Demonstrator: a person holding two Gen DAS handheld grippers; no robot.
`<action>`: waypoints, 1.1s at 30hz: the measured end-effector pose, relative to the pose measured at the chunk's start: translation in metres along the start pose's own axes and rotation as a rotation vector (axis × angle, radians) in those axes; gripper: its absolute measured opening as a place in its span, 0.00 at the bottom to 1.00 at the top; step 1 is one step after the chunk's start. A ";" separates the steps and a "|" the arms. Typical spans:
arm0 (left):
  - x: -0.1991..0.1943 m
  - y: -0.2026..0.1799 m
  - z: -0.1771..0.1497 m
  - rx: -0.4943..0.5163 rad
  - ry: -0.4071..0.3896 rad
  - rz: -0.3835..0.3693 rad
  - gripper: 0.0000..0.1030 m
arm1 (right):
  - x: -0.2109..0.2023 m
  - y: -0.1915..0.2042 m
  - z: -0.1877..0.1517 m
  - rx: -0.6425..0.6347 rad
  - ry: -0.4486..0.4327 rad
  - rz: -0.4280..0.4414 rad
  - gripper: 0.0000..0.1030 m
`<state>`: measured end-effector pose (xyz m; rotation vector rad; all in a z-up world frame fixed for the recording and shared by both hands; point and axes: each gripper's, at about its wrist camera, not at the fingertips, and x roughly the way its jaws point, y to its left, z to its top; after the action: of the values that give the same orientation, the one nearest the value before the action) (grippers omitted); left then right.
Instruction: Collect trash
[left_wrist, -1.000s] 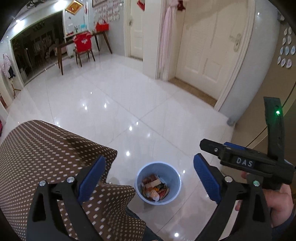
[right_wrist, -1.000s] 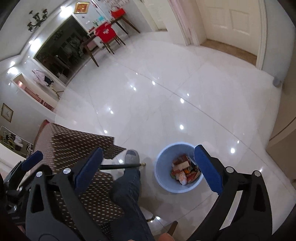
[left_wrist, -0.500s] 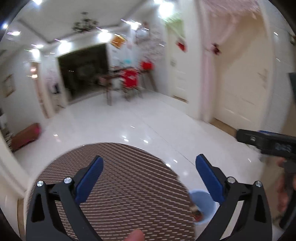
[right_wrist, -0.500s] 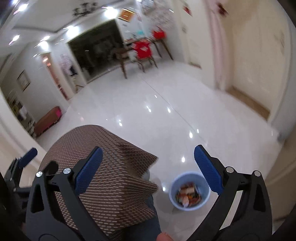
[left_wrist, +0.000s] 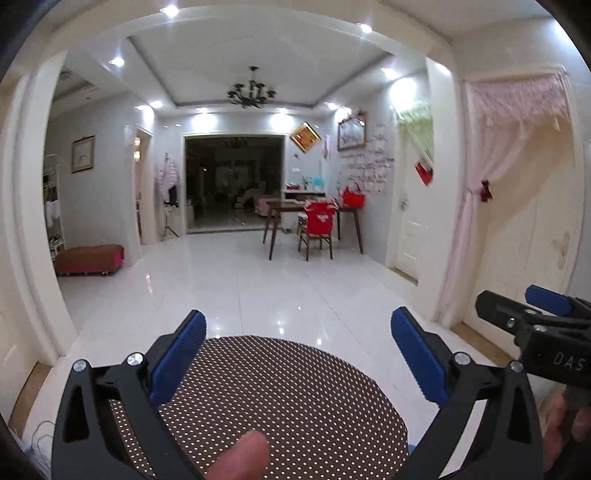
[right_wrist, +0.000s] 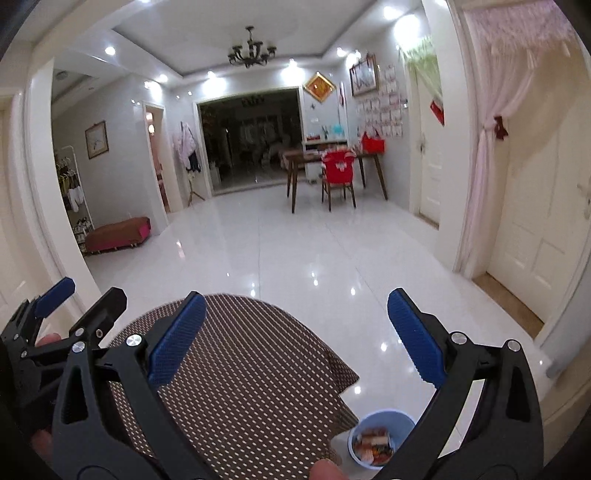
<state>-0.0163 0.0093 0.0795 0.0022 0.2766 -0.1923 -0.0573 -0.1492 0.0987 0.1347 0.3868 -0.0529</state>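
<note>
Both tongs (left_wrist: 297, 347) (right_wrist: 295, 328) open, blue bin (right_wrist: 380, 439) w/ trash (right_wrist: 373, 445)

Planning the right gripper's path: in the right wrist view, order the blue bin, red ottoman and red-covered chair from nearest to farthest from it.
1. Blue bin, just below the right gripper, on the floor, right of the table.
2. Red ottoman, mid-room, left wall.
3. Red-covered chair, far end, at the wooden table.

A round table (right_wrist: 240, 387) is standing in front, low in both views. A bin (right_wrist: 382, 437) is sitting on the floor (right_wrist: 295, 251) to its right, with trash (right_wrist: 373, 443) lying in it. Far behind, a chair (right_wrist: 338, 173) is standing before a dining table (right_wrist: 332, 158).
</note>
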 end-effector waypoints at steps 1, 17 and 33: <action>-0.006 0.001 0.000 -0.006 -0.005 0.001 0.96 | -0.003 0.003 0.001 -0.003 -0.011 0.000 0.94; -0.017 0.025 0.004 -0.084 0.002 0.072 0.96 | -0.012 0.016 0.000 -0.056 -0.050 -0.052 0.94; -0.021 0.011 0.003 -0.066 0.004 0.047 0.96 | -0.015 0.011 -0.001 -0.043 -0.054 -0.069 0.94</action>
<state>-0.0329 0.0235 0.0878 -0.0560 0.2867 -0.1369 -0.0702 -0.1378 0.1052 0.0777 0.3379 -0.1166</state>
